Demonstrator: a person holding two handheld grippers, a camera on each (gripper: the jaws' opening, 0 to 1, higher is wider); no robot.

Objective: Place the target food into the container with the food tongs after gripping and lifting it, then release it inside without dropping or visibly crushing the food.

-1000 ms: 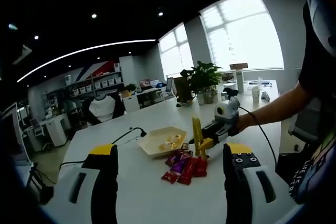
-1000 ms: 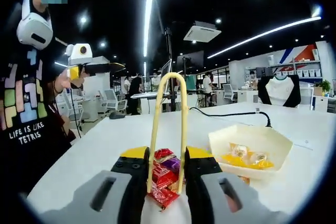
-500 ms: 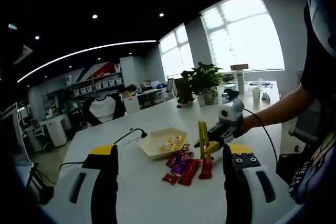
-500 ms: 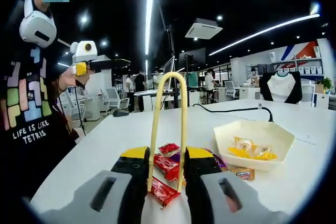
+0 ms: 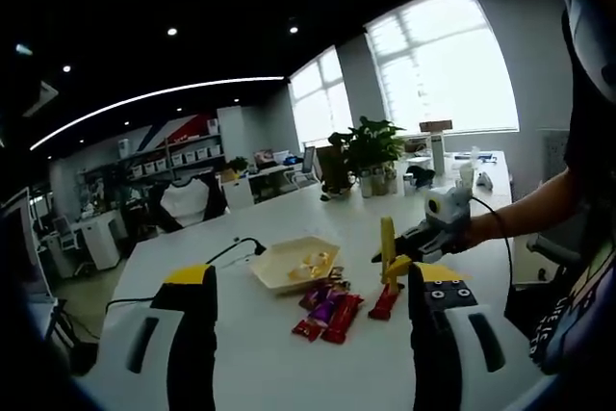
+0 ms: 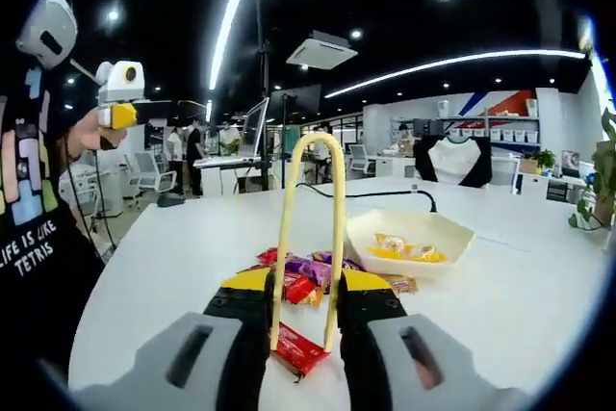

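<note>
A long white surface (image 6: 173, 267) carries everything, in an open office with strip lights overhead, windows and a plant (image 5: 371, 146) at one end, and shelves at the far wall.

In the right gripper view the right gripper (image 6: 303, 334) squeezes a pair of yellow food tongs (image 6: 310, 228). The tongs' tips are pressed close on one red bar (image 6: 298, 348), which hangs clear of the surface in the left gripper view (image 5: 384, 301).

Just beyond lies a small heap of wrapped snacks (image 6: 303, 271), red and purple, too overlapped to count. Past the heap sits one pale angular tray (image 6: 409, 238) holding several yellow-wrapped sweets (image 6: 404, 249); the red bar is outside it, near its close edge.

A black cable (image 6: 371, 194) runs across the surface behind the tray.

The left gripper (image 5: 308, 334) hovers apart from the heap, jaws spread wide with nothing between them.
</note>
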